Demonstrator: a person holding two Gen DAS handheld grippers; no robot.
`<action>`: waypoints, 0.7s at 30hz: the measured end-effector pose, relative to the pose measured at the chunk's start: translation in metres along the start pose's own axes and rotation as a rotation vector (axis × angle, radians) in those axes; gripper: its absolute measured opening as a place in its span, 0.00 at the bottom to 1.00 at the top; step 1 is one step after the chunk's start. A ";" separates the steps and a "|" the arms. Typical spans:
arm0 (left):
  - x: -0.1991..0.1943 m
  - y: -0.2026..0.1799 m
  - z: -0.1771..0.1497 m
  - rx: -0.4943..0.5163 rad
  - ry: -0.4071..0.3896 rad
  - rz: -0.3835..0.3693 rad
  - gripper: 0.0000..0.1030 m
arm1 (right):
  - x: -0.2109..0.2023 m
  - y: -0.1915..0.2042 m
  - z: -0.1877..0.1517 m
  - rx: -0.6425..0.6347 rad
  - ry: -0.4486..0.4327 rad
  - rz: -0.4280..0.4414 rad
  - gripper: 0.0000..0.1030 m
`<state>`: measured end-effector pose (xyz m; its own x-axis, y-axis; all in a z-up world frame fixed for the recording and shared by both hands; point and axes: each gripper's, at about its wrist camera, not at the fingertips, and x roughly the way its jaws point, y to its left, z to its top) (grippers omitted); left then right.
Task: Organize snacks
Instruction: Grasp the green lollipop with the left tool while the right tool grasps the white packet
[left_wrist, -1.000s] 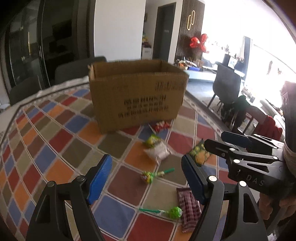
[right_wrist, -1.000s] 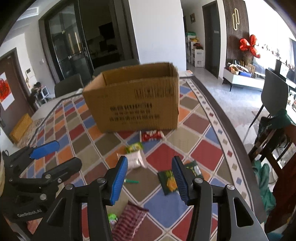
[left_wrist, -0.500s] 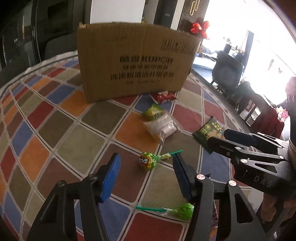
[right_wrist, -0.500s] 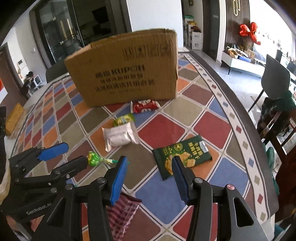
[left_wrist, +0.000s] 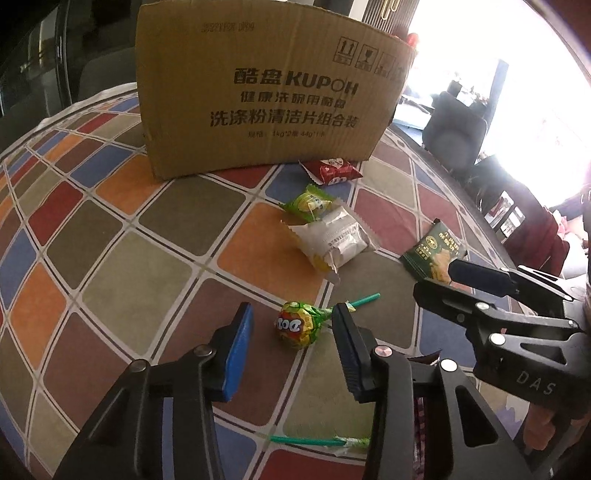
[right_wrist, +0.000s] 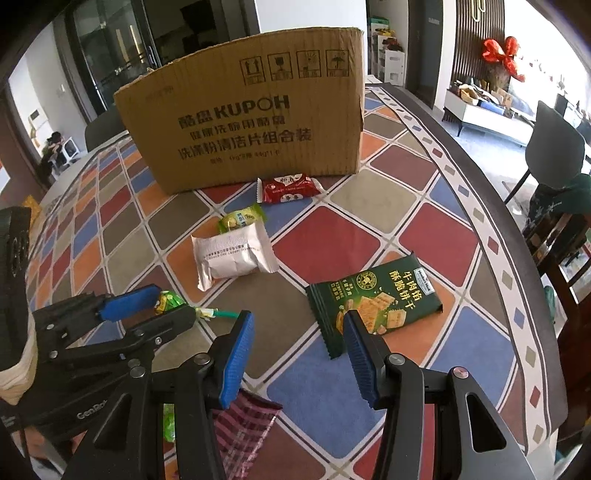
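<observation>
Step in hand looks like pickup, nothing boxed from this pair yet. Left hand-held gripper (left_wrist: 291, 334) is apart, low over the table (left_wrist: 110, 266), fingers straddling the lollipop (left_wrist: 297, 328) at lower centre of the left view. Wrapped head sits in the gap; can't tell if either pad touches it. Stick points up-right past the right finger.

Right hand-held gripper (right_wrist: 299, 338) is also apart and holds nothing. Its right fingertip sits at the near corner of the green cracker packet (right_wrist: 375, 304), centre-right of the right view.

Cardboard box (left_wrist: 266, 96) stands at top centre, well apart from both. Between it and the grippers: red packet (left_wrist: 334, 172) against the box base, small green candy (left_wrist: 310, 202) touching the white pouch (left_wrist: 332, 242). A second lollipop (left_wrist: 321, 440) lies at bottom centre, and a striped pink packet (right_wrist: 240, 424) under the right gripper.

Next move, my read: close left on the lollipop head, not the stick, lift, carry over the box rim. Right should shift onto the cracker packet edge first.
</observation>
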<state>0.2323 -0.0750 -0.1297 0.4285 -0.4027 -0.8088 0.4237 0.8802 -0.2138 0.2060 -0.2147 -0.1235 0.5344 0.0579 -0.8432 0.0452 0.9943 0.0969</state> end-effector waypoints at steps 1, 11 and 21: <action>0.000 0.001 0.000 0.000 0.001 -0.003 0.36 | 0.001 0.000 0.000 -0.002 0.003 0.002 0.49; -0.010 0.006 -0.002 0.002 -0.012 0.020 0.25 | 0.010 0.010 0.009 -0.013 0.013 0.053 0.49; -0.040 0.025 -0.004 -0.023 -0.055 0.113 0.25 | 0.024 0.042 0.035 -0.100 -0.003 0.115 0.73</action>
<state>0.2224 -0.0354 -0.1050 0.5160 -0.3137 -0.7971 0.3520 0.9260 -0.1365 0.2502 -0.1745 -0.1215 0.5337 0.1722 -0.8279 -0.1005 0.9850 0.1401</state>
